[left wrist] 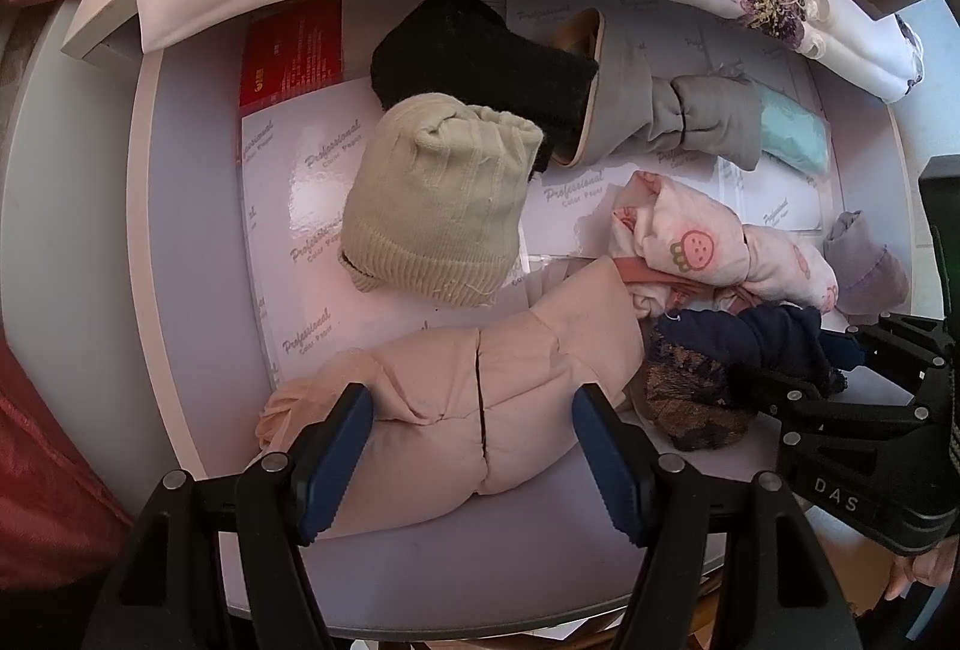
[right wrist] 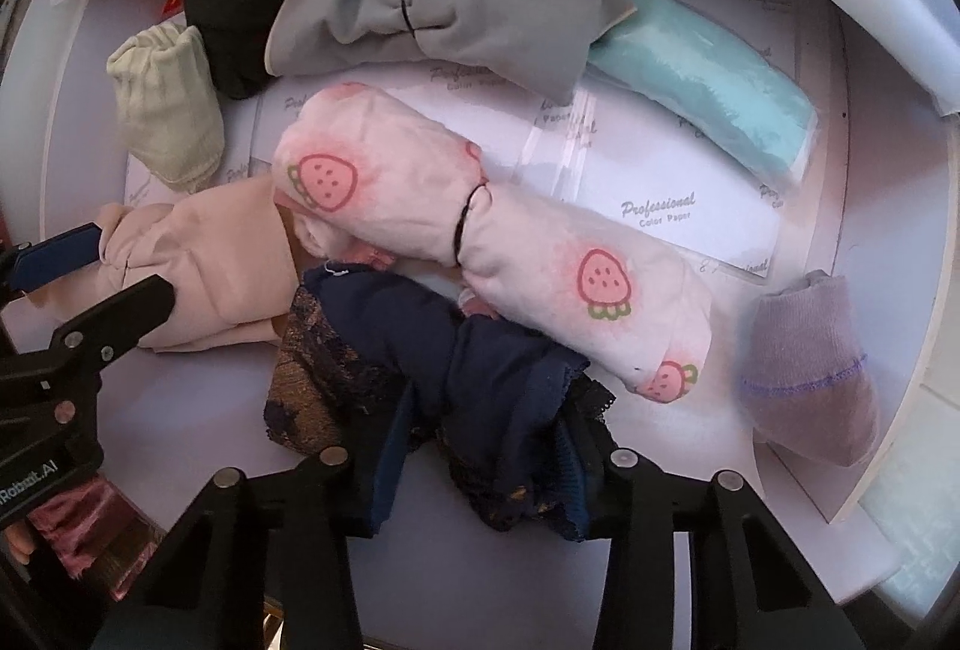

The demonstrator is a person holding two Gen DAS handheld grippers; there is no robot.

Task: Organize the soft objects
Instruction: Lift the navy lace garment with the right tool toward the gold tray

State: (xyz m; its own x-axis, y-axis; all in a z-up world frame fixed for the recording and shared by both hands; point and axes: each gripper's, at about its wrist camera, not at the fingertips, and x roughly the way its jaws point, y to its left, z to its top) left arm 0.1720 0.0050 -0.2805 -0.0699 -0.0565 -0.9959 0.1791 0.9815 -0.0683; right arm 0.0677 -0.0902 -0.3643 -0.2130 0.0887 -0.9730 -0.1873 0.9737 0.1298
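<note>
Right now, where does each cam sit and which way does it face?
Left wrist: on the left gripper, looking down at the peach bundle between its open fingers; right gripper at its right edge.
Right wrist: on the right gripper, looking down, fingers closed on the navy lace garment; left gripper at left.
Shared: strawberry-print roll, both bundles.

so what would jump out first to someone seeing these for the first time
Probably the pink strawberry-print roll, tied with a black band and lying mid-drawer among other bundled soft things. Next, the right gripper, with the dark navy lace garment bunched between its fingers at the near edge. Beside it to the left, the left gripper straddles a peach roll, jaws wide.
</note>
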